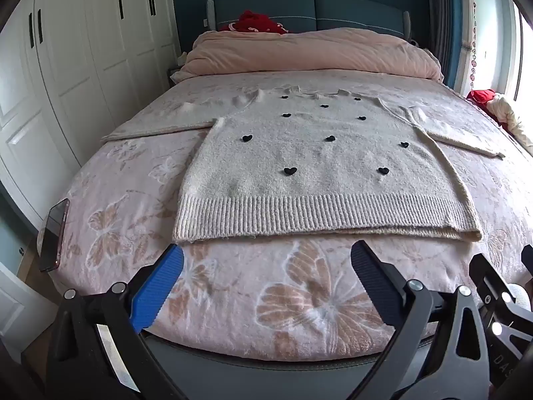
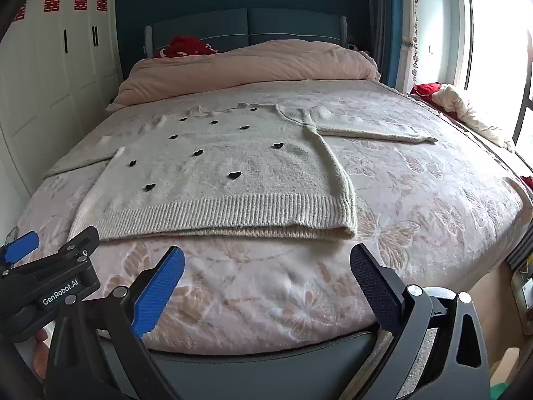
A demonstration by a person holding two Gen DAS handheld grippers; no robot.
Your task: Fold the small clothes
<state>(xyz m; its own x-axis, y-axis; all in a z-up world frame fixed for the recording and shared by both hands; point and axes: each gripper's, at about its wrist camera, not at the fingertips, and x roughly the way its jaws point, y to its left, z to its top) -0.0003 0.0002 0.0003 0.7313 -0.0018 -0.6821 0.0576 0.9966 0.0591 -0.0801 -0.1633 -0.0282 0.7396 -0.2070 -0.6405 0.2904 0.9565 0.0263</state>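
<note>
Black two-finger left tool (image 1: 266,253) and right tool (image 2: 266,260), both gaping wide, empty, hovering short of the hem. Beyond, pink butterfly-print bed (image 1: 299,300) carrying cream knitted sweater with black hearts (image 1: 309,166), flat, sleeves spread. Likely risk: pinching blanket along with hem, dragging both; thick knit slipping loose.

Sweater (image 1: 299,166) lies flat on bed (image 1: 233,300); phone (image 1: 53,233) at bed's left edge.
</note>
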